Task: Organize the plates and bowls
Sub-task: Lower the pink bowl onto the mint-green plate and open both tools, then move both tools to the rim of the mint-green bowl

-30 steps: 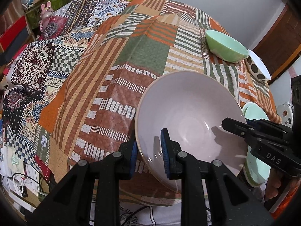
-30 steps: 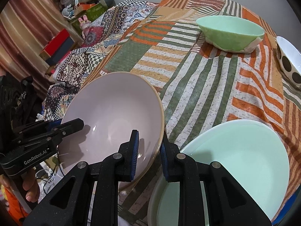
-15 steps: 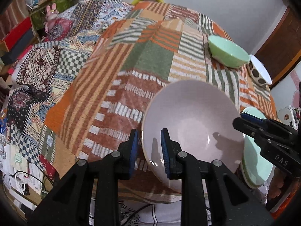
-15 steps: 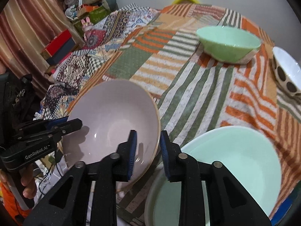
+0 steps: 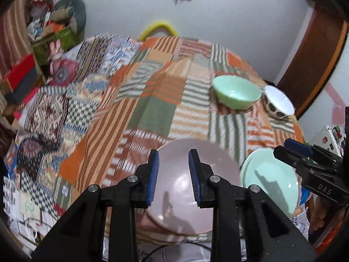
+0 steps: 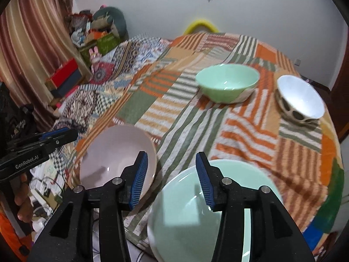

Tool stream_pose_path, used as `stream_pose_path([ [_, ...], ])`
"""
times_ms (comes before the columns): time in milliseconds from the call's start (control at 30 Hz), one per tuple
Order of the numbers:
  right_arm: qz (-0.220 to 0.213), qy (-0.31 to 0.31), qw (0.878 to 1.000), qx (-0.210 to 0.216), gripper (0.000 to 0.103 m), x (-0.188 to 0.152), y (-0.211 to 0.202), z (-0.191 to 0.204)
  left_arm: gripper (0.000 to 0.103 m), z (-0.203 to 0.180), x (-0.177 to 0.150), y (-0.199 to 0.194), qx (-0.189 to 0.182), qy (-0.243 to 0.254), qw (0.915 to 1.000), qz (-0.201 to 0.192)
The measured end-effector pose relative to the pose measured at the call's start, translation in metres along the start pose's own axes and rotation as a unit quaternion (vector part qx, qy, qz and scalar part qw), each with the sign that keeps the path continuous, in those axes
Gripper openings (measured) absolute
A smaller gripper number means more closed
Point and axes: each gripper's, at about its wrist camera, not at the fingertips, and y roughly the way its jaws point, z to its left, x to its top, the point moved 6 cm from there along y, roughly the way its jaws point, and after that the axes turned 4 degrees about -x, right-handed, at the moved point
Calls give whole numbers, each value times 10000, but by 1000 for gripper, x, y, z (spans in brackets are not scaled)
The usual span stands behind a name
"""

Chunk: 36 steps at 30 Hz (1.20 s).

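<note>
Having released the pink bowl (image 5: 192, 187), both grippers' fingers spread, empty, lifted above it.

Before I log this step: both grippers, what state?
Left gripper: open, just opening, above the pink bowl, empty.
Right gripper: open, just opening, empty.

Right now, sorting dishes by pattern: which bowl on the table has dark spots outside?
The white bowl at the far right, beside the plain green bowl; the pink dish is plain too.
</note>
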Motion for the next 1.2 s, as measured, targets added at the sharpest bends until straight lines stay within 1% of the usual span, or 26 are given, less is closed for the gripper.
stream_pose_path([
  [33,-81,33,10000,-17,50,3,-5,-3,32,-6,6,-3,-23,57,9999,-83],
  [133,-313,105,9994,-95,50,13,-18,-14,40,-23,22,-9,-63,205,9992,-343],
  [233,-524,192,9984,-119,50,24,-30,-26,42,-40,40,-11,-125,361,9979,-524],
  [400,-778,430,9959,-154,50,40,-42,-49,48,-68,63,-5,-190,592,9956,-707],
  [533,-880,575,9942,-211,50,50,-43,-68,58,-85,79,8,-232,716,9943,-761],
  [667,-892,670,9932,-324,50,62,-36,-87,61,-97,94,30,-271,761,9945,-668],
  [800,-839,749,9924,-490,52,74,-21,-105,63,-104,109,60,-233,812,9952,-494],
  [933,-699,796,9926,-588,61,83,0,-118,64,-105,117,92,-196,825,9960,-284],
  [1133,-436,856,9937,-585,61,91,32,-128,64,-96,128,147,-273,574,9979,143],
  [1200,-339,909,9939,-532,61,94,42,-132,64,-93,131,162,-248,496,9982,240],
])
